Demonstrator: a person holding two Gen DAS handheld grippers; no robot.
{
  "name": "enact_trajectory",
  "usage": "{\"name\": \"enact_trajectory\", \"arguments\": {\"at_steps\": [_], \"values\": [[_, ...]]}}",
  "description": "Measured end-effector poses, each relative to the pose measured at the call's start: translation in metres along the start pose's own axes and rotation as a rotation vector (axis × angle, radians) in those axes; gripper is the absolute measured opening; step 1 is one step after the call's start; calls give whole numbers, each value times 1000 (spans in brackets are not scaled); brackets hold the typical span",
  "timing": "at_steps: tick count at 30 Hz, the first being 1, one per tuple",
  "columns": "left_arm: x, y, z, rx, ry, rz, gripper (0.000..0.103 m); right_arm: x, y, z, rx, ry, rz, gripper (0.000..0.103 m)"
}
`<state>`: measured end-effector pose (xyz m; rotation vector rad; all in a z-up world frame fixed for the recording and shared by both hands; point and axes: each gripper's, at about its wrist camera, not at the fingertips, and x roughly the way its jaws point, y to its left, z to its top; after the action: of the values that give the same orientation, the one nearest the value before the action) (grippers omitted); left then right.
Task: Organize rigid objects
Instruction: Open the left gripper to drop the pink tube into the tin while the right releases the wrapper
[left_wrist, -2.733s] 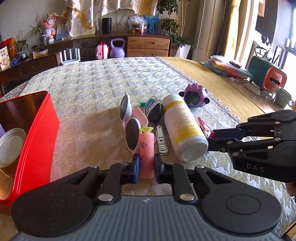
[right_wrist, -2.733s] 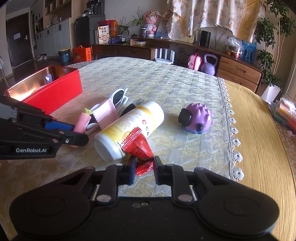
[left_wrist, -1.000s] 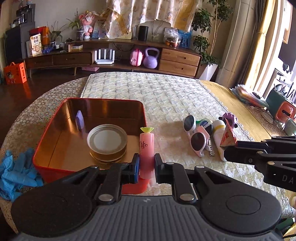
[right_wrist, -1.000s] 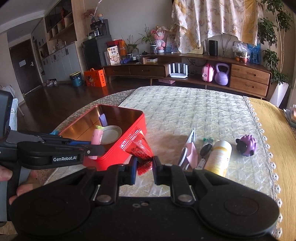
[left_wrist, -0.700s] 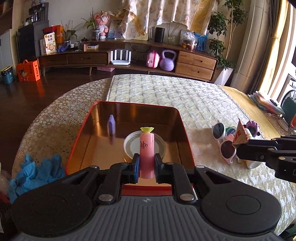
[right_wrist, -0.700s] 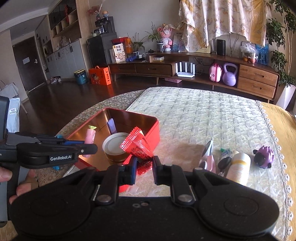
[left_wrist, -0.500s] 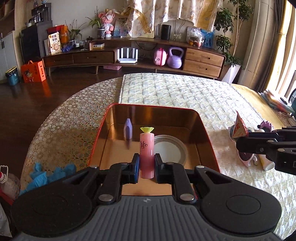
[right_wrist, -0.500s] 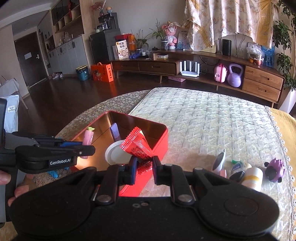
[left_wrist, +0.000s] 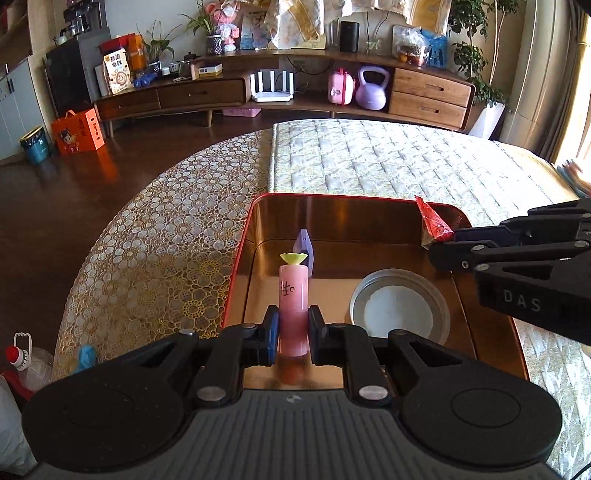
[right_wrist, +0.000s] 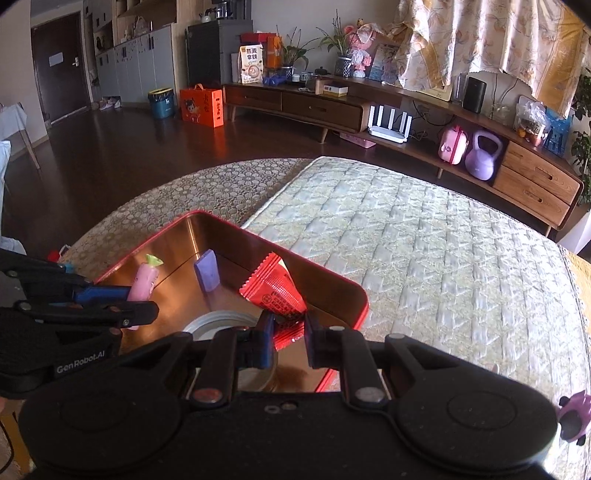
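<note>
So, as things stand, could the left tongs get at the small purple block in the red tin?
Probably not yet. The left tongs are shut on the pink tube, so they have no free grip. The purple block stands just beyond in the red tin, with nothing else between.

The left gripper (left_wrist: 292, 334) and right gripper (right_wrist: 289, 341) both tilt downward, jaws clamped, side by side.
</note>
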<state>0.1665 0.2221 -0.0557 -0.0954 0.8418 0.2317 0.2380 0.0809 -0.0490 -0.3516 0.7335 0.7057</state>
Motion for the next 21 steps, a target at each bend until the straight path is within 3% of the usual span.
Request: {"name": "enact_trajectory", "arguments": {"at_steps": [10, 21], "values": [[19, -3, 8, 21, 26, 10, 16, 24, 10, 4, -36, 29, -8, 17], [23, -10, 7, 47, 26, 29, 16, 15, 5, 3, 8, 4, 4, 23]]}}
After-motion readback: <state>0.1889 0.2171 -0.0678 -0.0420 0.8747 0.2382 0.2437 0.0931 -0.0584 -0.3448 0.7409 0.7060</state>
